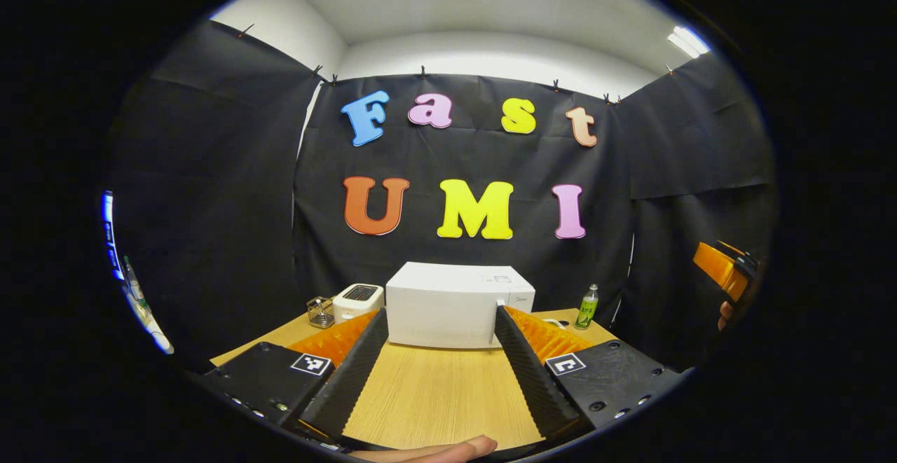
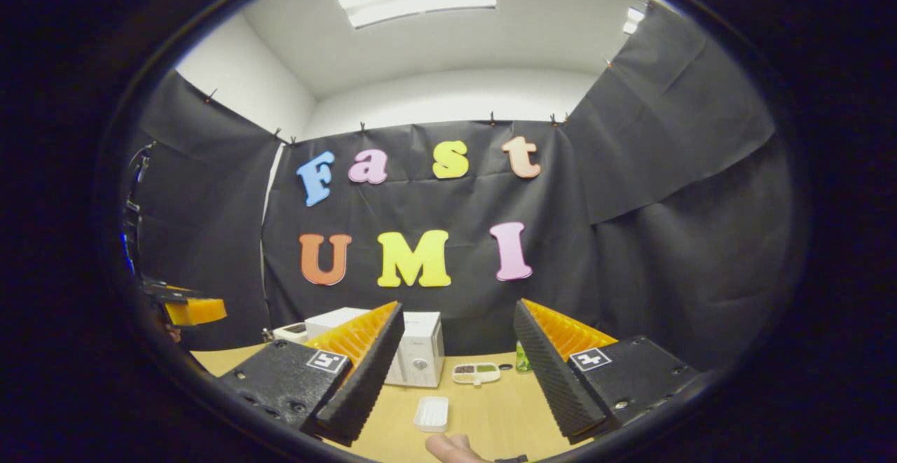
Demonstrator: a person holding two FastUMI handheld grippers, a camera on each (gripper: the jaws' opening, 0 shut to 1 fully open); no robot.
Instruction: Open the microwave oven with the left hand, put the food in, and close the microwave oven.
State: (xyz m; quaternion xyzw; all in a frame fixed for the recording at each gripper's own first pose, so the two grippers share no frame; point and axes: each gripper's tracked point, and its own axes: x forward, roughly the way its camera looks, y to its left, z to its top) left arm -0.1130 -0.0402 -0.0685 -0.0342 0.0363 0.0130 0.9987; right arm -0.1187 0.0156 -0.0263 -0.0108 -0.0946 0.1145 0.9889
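Wooden surface [image 1: 434,393], microwave [image 1: 448,305] shut; both tools [image 1: 438,361] [image 2: 452,372] gaping, empty; risk of shoving the light oven backward when tugging the door

You are looking at a wooden desk [image 1: 434,393]. A white microwave [image 1: 455,303] is sitting on it, door shut. A white toaster [image 1: 357,300] and a small wire basket [image 1: 320,312] are standing beside it. A green bottle [image 1: 587,307], a food tray [image 2: 476,373] and a white dish [image 2: 432,412] are resting there too.
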